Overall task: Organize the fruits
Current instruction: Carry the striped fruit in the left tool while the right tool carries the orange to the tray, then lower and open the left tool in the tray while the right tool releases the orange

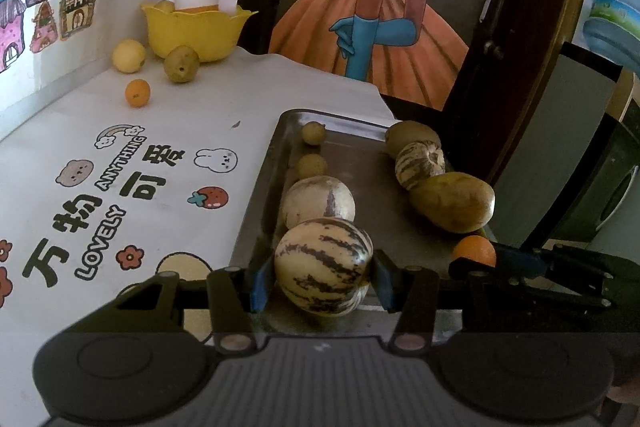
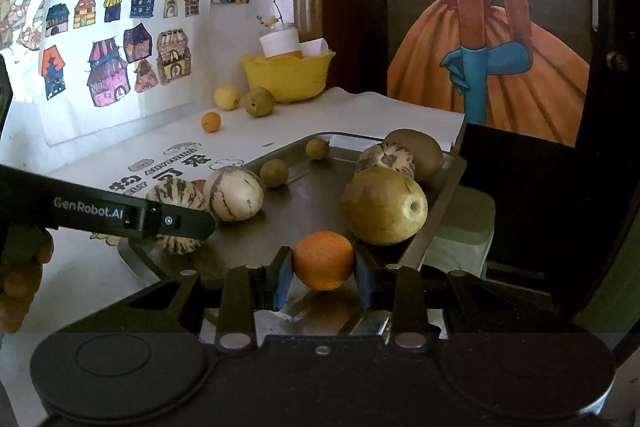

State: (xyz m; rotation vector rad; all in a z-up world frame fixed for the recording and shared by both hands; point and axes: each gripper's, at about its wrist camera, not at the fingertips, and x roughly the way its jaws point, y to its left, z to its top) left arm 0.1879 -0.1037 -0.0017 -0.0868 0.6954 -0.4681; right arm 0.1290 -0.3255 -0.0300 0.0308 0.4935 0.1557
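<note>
A metal tray (image 1: 360,163) holds fruit in two rows. My left gripper (image 1: 322,273) is shut on a striped melon (image 1: 324,259) at the tray's near left end, behind it a paler striped melon (image 1: 318,201) and two small brown fruits (image 1: 312,165). My right gripper (image 2: 323,269) is shut on a small orange (image 2: 323,259) at the tray's near right; the orange also shows in the left wrist view (image 1: 474,251). A green pear (image 2: 382,211), another striped melon (image 2: 386,159) and a kiwi (image 2: 418,147) line the right side.
A yellow bowl (image 1: 196,31) with a white cup stands at the table's back. A yellow fruit (image 1: 128,55), a green pear (image 1: 181,63) and a small orange (image 1: 137,93) lie loose in front of it. The tray overhangs the table's right edge.
</note>
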